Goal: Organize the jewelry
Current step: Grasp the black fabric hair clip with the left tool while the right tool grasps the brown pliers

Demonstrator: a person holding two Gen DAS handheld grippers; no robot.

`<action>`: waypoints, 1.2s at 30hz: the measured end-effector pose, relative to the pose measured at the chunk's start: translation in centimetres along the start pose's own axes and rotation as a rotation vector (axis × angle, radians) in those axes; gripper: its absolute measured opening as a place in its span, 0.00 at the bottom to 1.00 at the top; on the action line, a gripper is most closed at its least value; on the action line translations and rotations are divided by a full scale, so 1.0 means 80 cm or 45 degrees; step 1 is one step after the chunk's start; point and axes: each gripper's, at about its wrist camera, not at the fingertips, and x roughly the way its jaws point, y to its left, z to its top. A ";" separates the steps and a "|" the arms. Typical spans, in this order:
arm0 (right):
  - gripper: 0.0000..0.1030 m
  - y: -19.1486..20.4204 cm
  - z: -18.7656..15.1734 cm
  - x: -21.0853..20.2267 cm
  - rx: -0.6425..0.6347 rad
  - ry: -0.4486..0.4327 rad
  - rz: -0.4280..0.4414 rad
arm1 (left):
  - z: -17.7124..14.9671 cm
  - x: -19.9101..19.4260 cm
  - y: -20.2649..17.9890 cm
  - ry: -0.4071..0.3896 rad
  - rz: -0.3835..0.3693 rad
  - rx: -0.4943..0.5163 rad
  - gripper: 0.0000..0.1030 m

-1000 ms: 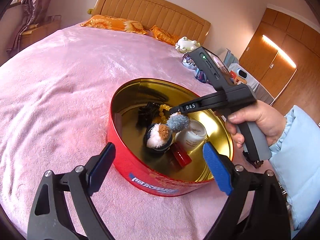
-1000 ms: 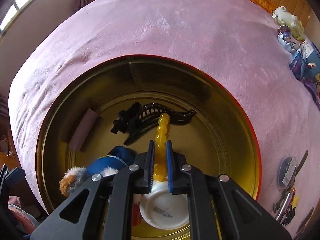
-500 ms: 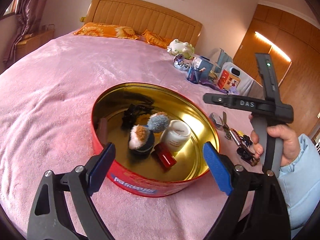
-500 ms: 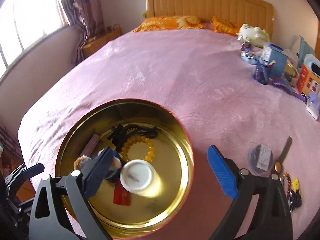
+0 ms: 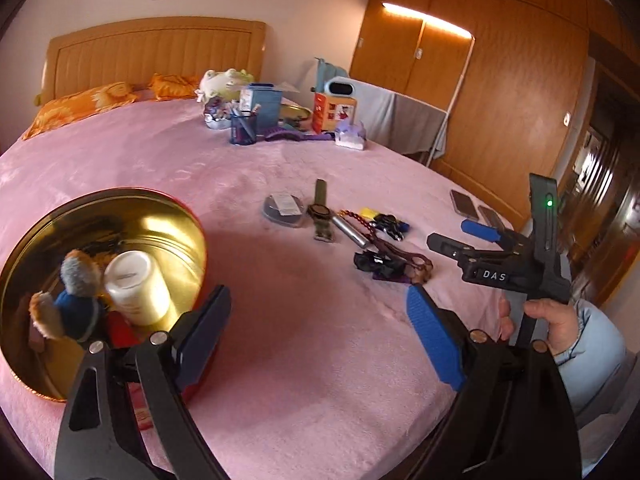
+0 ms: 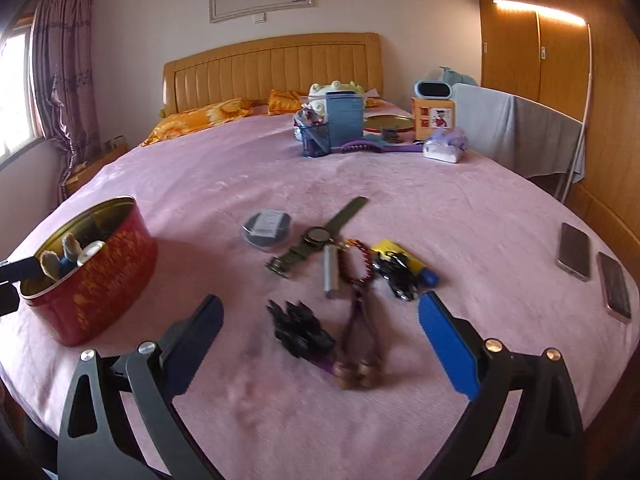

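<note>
A round red tin (image 6: pixel 100 284) with a gold inside (image 5: pixel 168 240) sits on the pink bed at the left. It holds a white jar (image 5: pixel 136 288), pompom hair ties (image 5: pixel 76 300) and more. Loose pieces lie in a cluster: a green watch (image 6: pixel 316 238), a red bead bracelet (image 6: pixel 358 256), a silver tube (image 6: pixel 332 272), a black hair clip (image 6: pixel 300 328), a brown strap (image 6: pixel 360 336) and a black keyring bunch (image 6: pixel 396 274). My right gripper (image 6: pixel 328 344) is open and empty, just in front of the cluster; it also shows in the left wrist view (image 5: pixel 460 236). My left gripper (image 5: pixel 316 336) is open and empty beside the tin.
A round clear case (image 6: pixel 266 230) lies left of the watch. Two phones (image 6: pixel 574 256) lie at the bed's right edge. At the far side stand a blue box (image 6: pixel 344 118), a pen cup (image 6: pixel 314 136), a purple brush (image 6: pixel 368 145) and an orange box (image 6: pixel 434 120).
My right gripper let go of the yellow bead bracelet in the tin, opened, and swung right to the loose cluster. My left gripper turned right, so the tin now sits at its left.
</note>
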 end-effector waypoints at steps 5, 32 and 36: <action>0.96 -0.022 -0.030 0.001 -0.002 -0.004 0.035 | -0.005 0.071 -0.030 0.153 -0.014 -0.018 0.84; 0.96 -0.121 -0.058 -0.031 0.155 -0.095 0.052 | 0.022 0.273 -0.081 0.404 -0.017 0.000 0.39; 0.96 -0.104 -0.052 -0.022 0.128 -0.079 0.085 | 0.026 0.236 -0.071 0.329 0.015 -0.044 0.39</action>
